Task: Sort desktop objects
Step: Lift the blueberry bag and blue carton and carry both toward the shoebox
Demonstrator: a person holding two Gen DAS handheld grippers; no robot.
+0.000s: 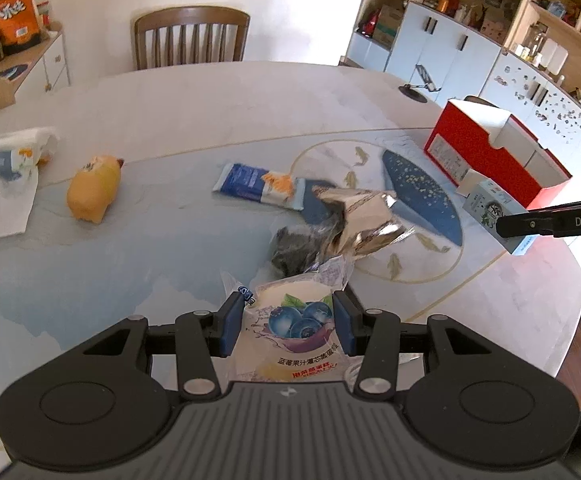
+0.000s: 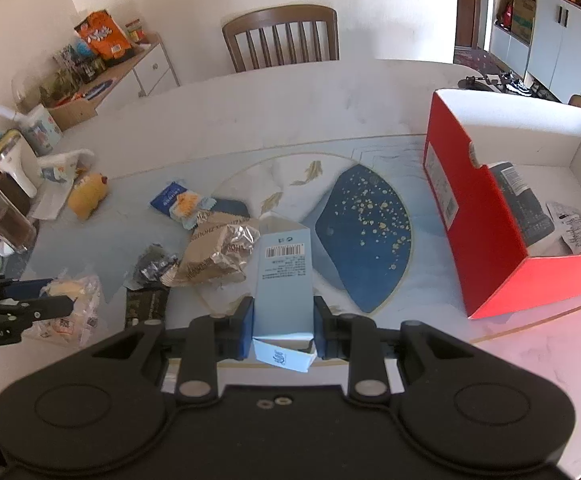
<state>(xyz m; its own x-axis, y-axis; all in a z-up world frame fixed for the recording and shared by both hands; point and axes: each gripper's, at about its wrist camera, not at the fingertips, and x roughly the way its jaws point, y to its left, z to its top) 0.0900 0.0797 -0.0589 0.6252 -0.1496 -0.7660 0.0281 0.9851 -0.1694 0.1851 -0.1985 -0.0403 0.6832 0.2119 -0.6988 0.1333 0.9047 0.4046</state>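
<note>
My left gripper [image 1: 287, 326] is shut on a blueberry cake packet [image 1: 294, 336] and holds it over the table's near side. It also shows in the right wrist view [image 2: 70, 300]. My right gripper [image 2: 283, 326] is shut on a pale blue carton [image 2: 284, 280], seen from the left wrist [image 1: 494, 210] beside the red box [image 1: 490, 148]. The red box [image 2: 502, 216] stands open at the right with a dark packet and a paper inside. On the table lie a silver foil bag [image 1: 364, 220], a blue snack packet [image 1: 258, 186], a dark wrapper [image 1: 294, 250] and a yellow plush toy [image 1: 92, 192].
A tissue pack [image 1: 6, 160] lies at the table's left. A wooden chair [image 1: 190, 36] stands at the far edge. A side cabinet with snack bags [image 1: 10, 12] is at far left, white cupboards [image 1: 450, 40] at the right. A phone stand [image 1: 418, 88] sits far right.
</note>
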